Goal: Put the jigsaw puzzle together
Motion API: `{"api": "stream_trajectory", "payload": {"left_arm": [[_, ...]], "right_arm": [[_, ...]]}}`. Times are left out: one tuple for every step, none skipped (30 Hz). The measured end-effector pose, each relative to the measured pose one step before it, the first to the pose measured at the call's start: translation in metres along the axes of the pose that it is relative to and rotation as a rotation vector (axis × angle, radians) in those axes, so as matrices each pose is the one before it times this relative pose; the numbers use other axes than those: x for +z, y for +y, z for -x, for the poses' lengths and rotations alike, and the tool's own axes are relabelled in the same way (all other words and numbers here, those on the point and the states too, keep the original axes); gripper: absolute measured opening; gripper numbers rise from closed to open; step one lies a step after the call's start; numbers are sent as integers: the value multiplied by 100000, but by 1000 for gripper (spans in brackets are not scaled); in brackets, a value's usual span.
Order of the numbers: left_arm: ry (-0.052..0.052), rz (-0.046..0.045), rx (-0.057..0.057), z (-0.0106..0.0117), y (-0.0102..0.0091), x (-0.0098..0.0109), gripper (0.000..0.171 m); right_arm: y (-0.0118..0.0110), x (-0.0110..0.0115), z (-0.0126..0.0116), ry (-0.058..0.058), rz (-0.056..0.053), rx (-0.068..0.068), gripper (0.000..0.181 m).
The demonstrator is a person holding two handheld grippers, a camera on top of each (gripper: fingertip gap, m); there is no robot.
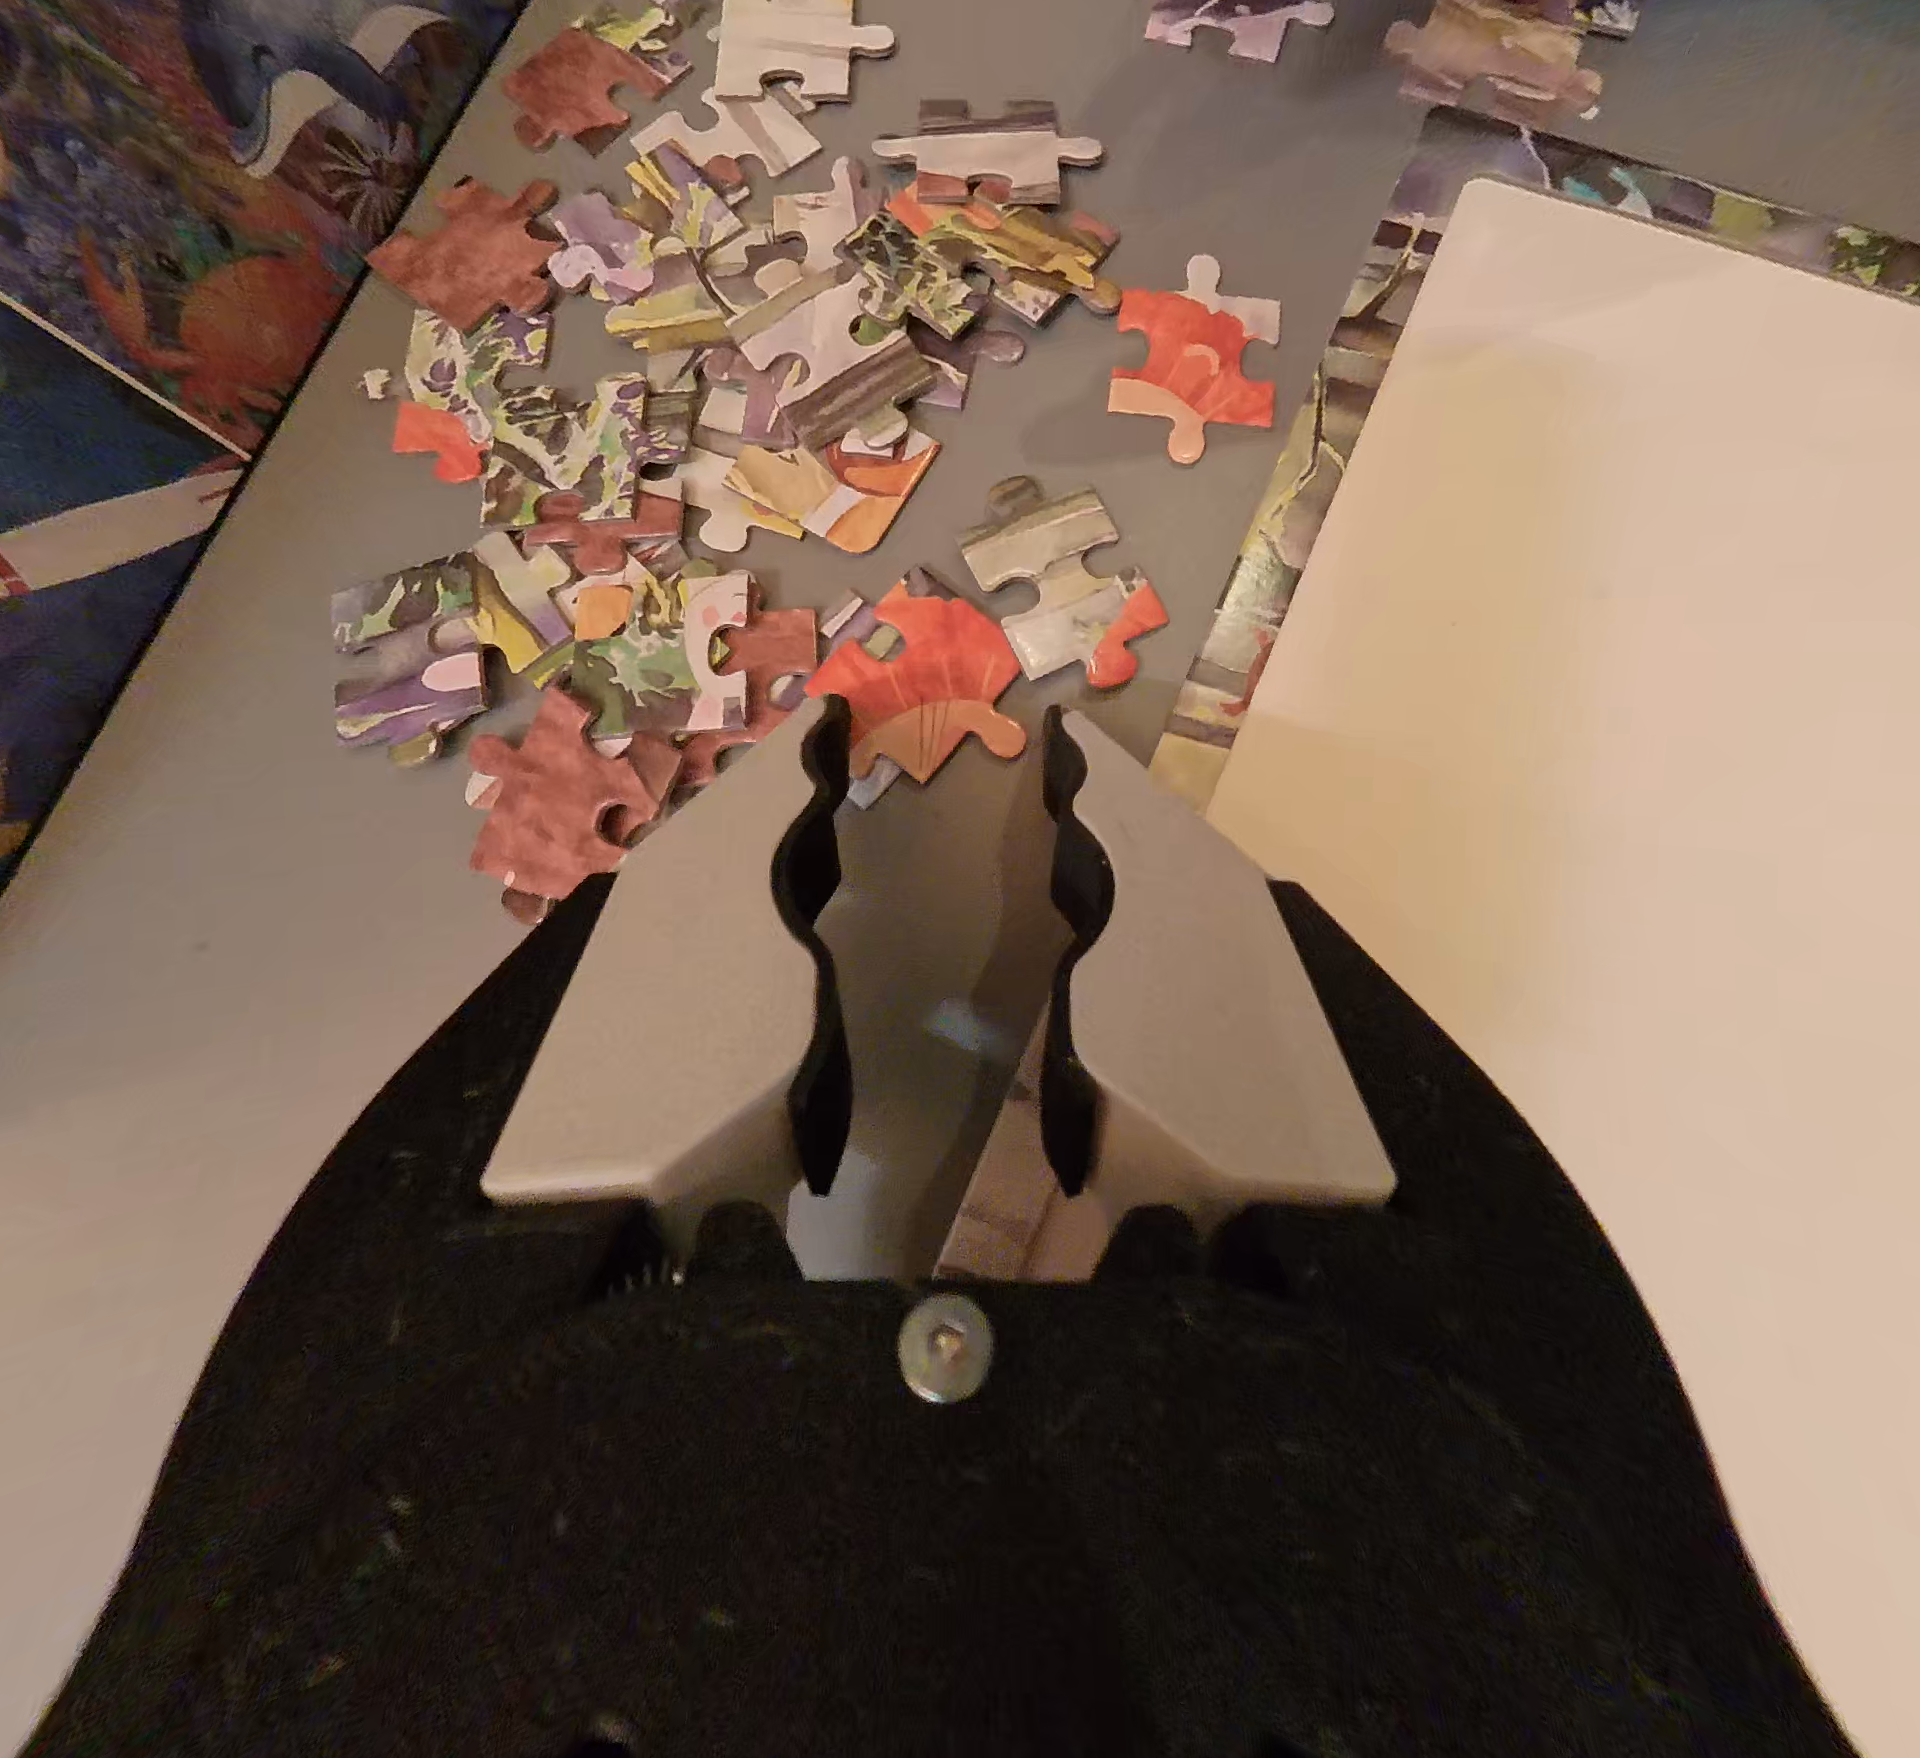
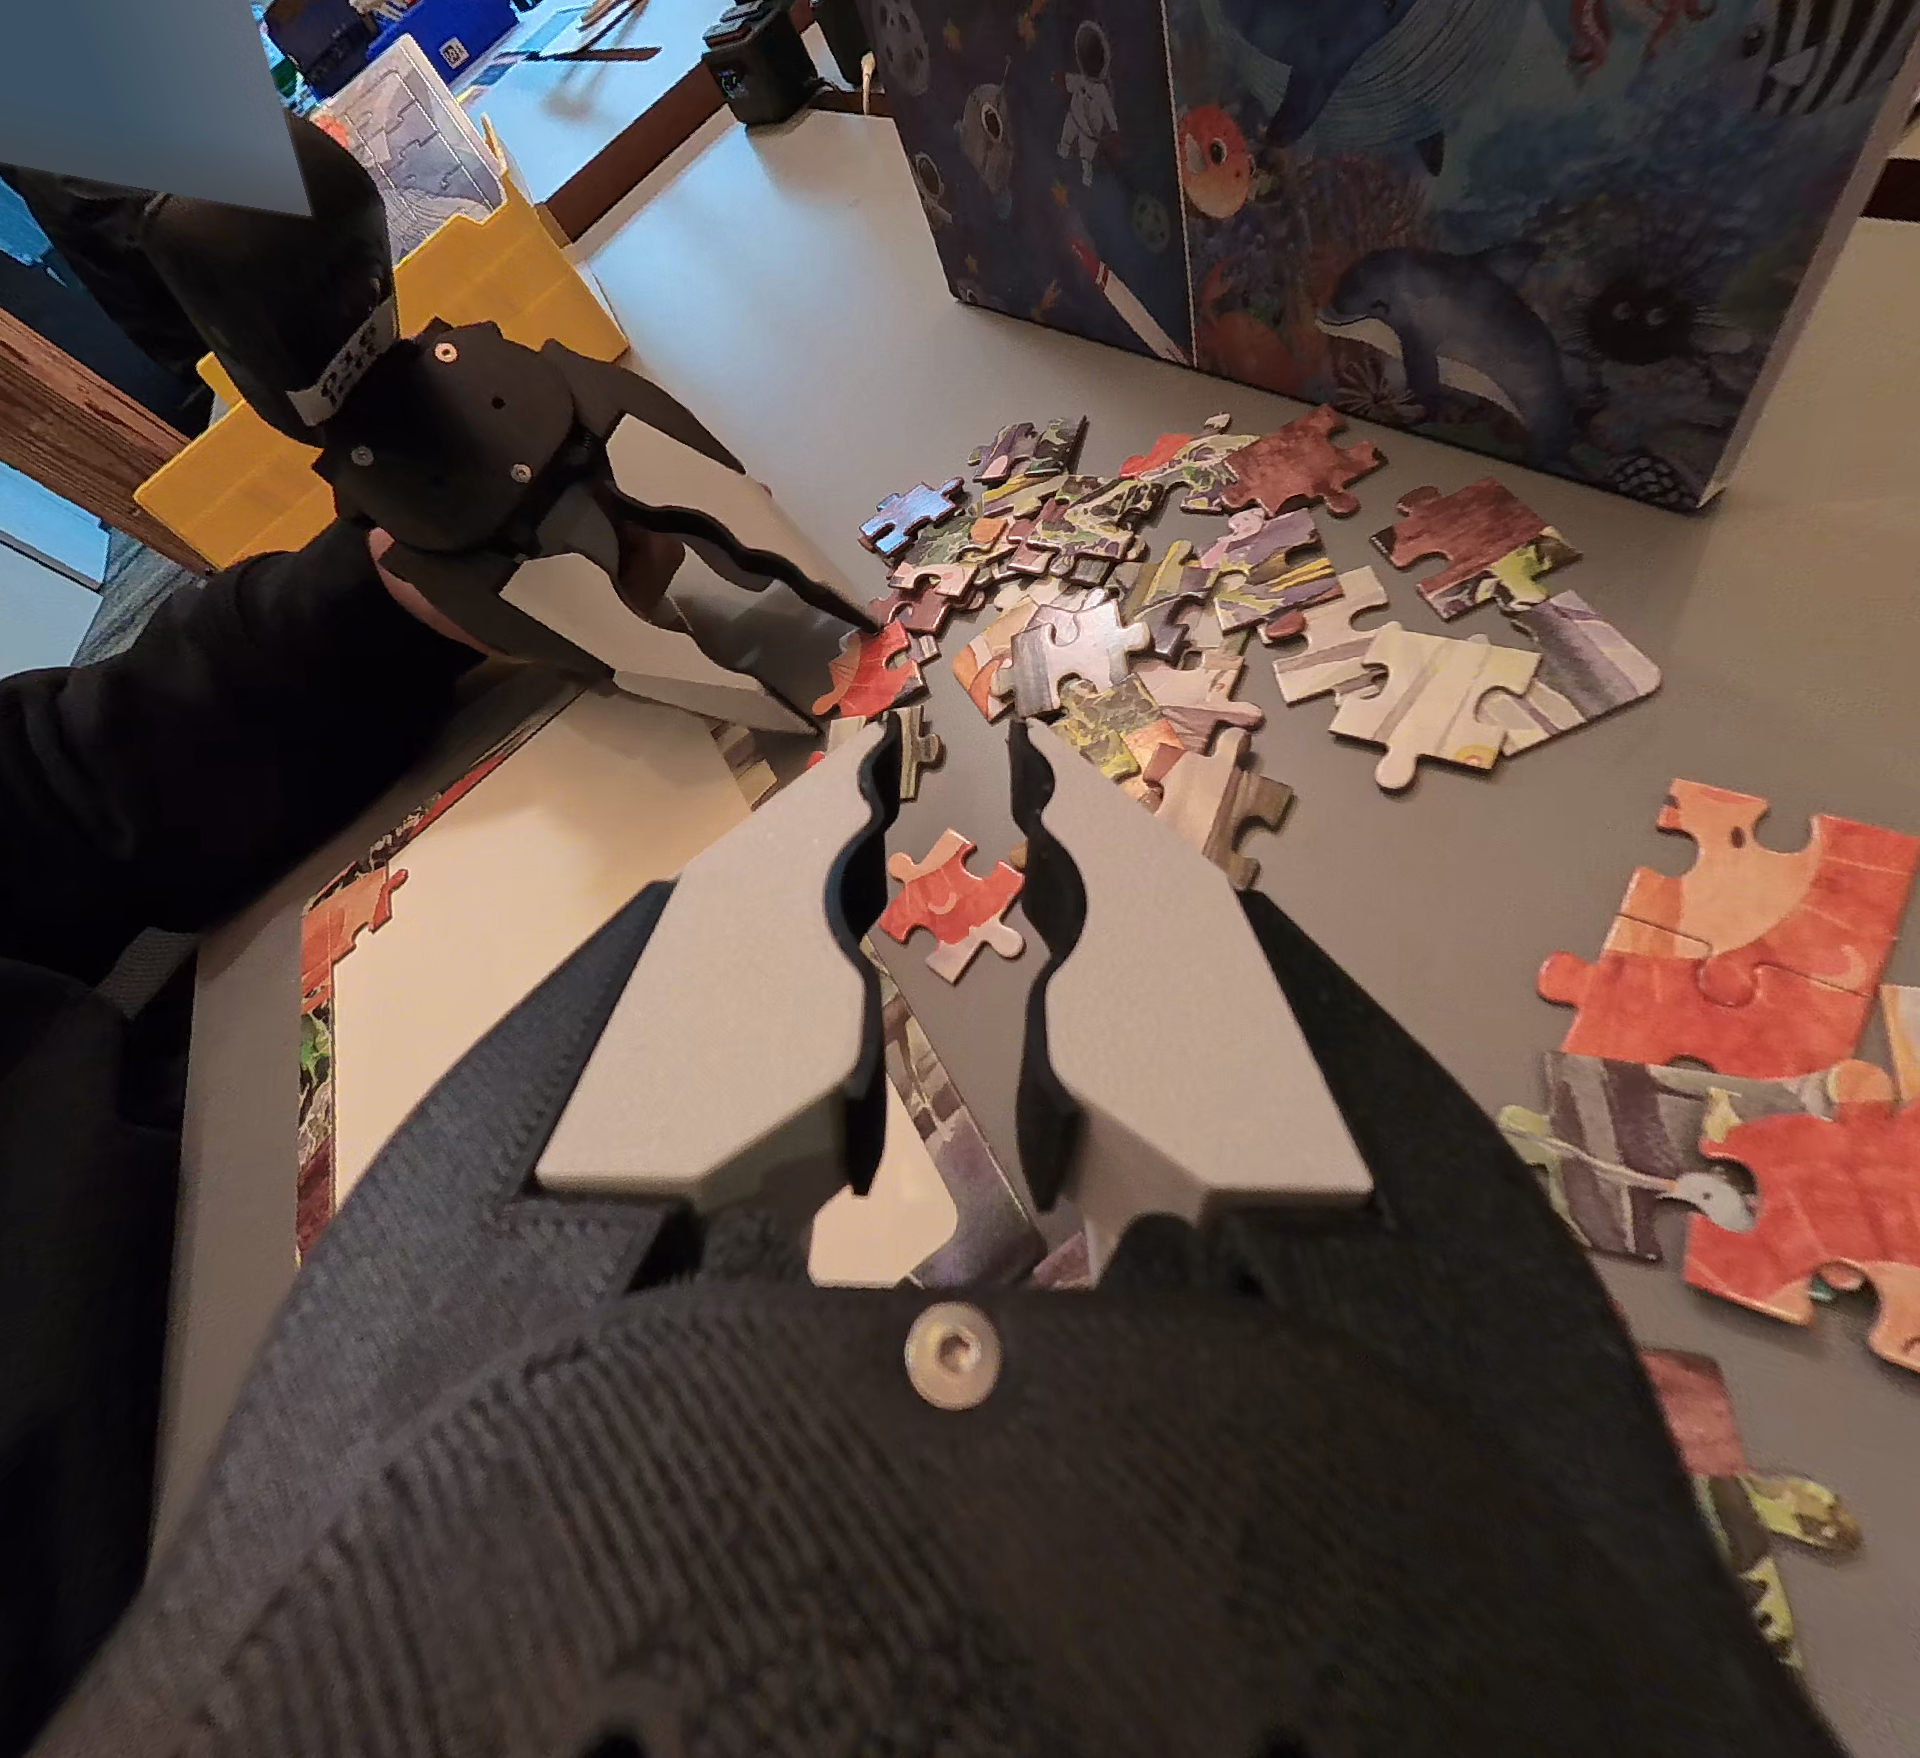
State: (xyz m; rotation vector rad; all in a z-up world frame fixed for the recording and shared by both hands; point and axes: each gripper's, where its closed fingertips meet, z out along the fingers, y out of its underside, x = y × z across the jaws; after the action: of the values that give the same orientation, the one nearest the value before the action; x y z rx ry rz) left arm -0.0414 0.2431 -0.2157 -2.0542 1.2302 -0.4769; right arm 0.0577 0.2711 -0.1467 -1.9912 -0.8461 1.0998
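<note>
— Grey table (image 1: 1039, 35) under everything, with a workshop and a yellow bin (image 2: 499, 274) behind. What's nearest?

— Left gripper (image 1: 940, 721), fingers spread, nothing pinched. Its tips hover at an orange fan piece (image 1: 925, 680), which lies flat on the table just ahead.

— And the other?

— Right gripper (image 2: 951, 742), fingers also spread and empty. Between them, lower down, a small red piece (image 2: 951, 903) lies on the table. From this side the left gripper (image 2: 831, 669) shows, tips low at the edge of the pile.

— Where's the puzzle itself?

— A white tray (image 1: 1610, 669) with a printed border lies to the left gripper's right, its middle bare. Loose pieces sit in a pile (image 1: 727, 358) beyond the tips, some overlapping. A few joined orange pieces (image 2: 1756, 960) lie apart, off to the right.

— Farthest?

— A picture box (image 2: 1455, 150) with sea creatures, standing behind the pile.
</note>
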Motion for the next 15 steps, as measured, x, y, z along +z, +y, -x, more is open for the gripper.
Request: {"api": "stream_trajectory", "payload": {"left_arm": [[-815,288,-234,155,28,-5,37],[-373,188,-355,118,27,-38,37],[-116,86,-202,96,44,-62,37],[-71,135,-183,95,64,-64,37],[-50,149,-219,104,69,-67,37],[-122,106,-250,121,52,-67,36],[-339,161,-214,145,63,-75,36],[-567,233,-81,187,73,-80,36],[-810,387,59,233,96,-120,36],[-1097,425,-21,320,116,-147,36],[-1668,325,-307,443,106,-166,36],[-1466,-103,-618,447,49,-185,36],[-864,-565,-981,369,-1,-190,36],[-307,-713,-1147,287,-57,-189,35],[154,-759,-1082,172,-72,-173,35]], "right_arm": [[-12,-10,-1,19,-41,17,18],[-11,-10,3,-20,-33,1,18],[-9,-11,6,5,-57,-16,18],[-8,-4,9,3,-41,-32,18],[-3,-7,13,-30,0,-48,19],[-5,2,8,29,-1,-71,18],[-1,0,9,23,30,-61,19],[12,10,1,-11,41,-9,19],[7,4,-9,-7,32,33,19],[5,6,-5,-23,14,51,19],[18,7,4,-52,15,69,18],[8,12,1,-43,51,36,18],[12,10,-4,21,44,-19,18],[19,14,9,5,66,-40,19],[8,4,8,13,36,-43,19]]}}
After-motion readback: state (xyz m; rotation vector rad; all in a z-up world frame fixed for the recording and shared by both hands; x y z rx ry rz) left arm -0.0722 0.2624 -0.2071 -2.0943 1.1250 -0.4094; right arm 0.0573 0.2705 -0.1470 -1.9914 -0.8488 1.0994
